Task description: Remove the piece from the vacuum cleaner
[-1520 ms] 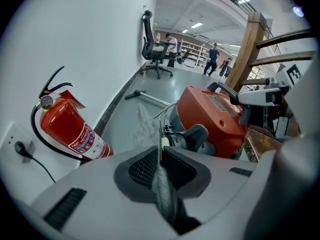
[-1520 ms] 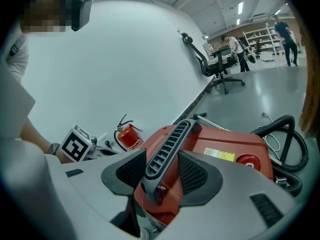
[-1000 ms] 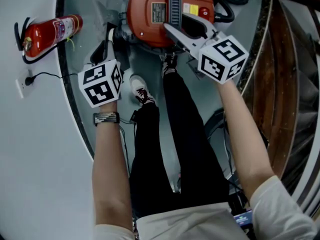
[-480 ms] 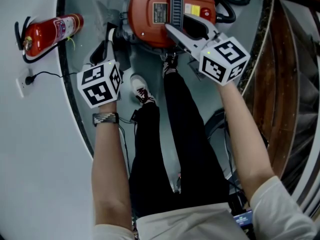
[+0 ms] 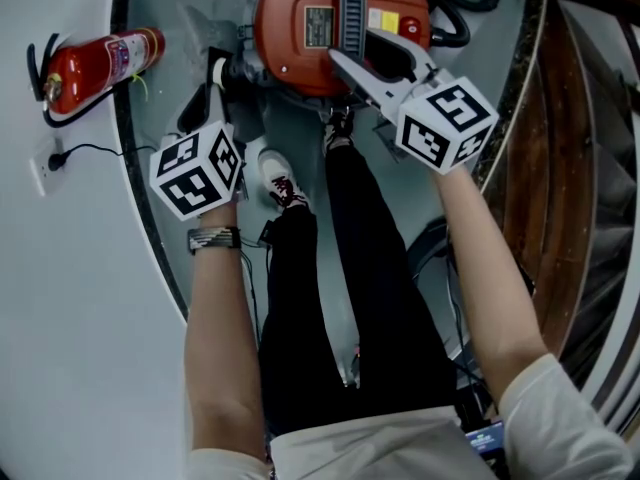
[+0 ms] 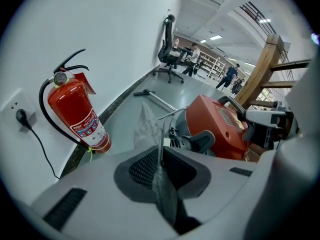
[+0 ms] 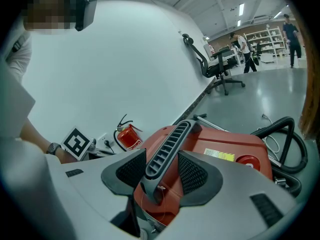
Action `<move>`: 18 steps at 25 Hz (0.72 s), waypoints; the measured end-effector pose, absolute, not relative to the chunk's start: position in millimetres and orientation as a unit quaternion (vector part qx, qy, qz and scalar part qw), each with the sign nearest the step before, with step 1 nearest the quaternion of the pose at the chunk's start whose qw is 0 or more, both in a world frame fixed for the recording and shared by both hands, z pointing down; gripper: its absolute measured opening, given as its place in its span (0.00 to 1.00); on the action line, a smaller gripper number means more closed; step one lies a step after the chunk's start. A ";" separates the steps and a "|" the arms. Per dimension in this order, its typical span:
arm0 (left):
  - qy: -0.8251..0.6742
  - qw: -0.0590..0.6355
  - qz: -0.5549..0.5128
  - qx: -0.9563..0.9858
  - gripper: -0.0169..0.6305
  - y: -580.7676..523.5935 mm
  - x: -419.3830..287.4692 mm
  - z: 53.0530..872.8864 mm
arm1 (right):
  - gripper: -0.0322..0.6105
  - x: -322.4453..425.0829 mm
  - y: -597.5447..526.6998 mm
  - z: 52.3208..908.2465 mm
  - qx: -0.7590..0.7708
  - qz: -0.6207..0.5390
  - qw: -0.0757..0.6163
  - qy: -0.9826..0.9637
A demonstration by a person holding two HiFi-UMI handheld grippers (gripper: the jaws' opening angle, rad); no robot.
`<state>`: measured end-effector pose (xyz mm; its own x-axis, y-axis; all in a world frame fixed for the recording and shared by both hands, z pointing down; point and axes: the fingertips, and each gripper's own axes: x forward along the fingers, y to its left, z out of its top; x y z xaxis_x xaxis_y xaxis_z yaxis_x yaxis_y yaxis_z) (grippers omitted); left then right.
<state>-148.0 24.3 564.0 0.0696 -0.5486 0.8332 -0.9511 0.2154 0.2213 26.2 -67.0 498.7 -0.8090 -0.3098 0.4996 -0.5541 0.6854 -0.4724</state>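
An extinguisher (image 5: 100, 63) stands by the wall at the left. Next to it, the left gripper (image 6: 161, 156) pinches the thin grey piece (image 6: 147, 129), its jaws pressed nearly together, just beside the red vacuum's (image 5: 300, 28) left side. Farther right, the right gripper (image 7: 162, 171) clamps the vacuum's grey handle (image 7: 167, 144) between its pads.

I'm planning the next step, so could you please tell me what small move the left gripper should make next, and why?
Probably draw the left gripper away from the vacuum cleaner: its jaws pinch the thin grey piece at the cleaner's side, while the right gripper clamps the handle.
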 end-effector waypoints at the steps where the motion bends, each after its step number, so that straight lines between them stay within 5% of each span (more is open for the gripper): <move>1: -0.644 0.442 0.227 0.583 0.09 24.2 -148.1 564.2 | 0.35 25.9 -67.0 498.5 0.240 0.316 0.194 -0.897; 18: -0.607 0.382 0.277 0.639 0.22 -12.0 -152.5 548.6 | 0.35 25.8 -66.9 497.4 0.249 0.317 0.193 -0.895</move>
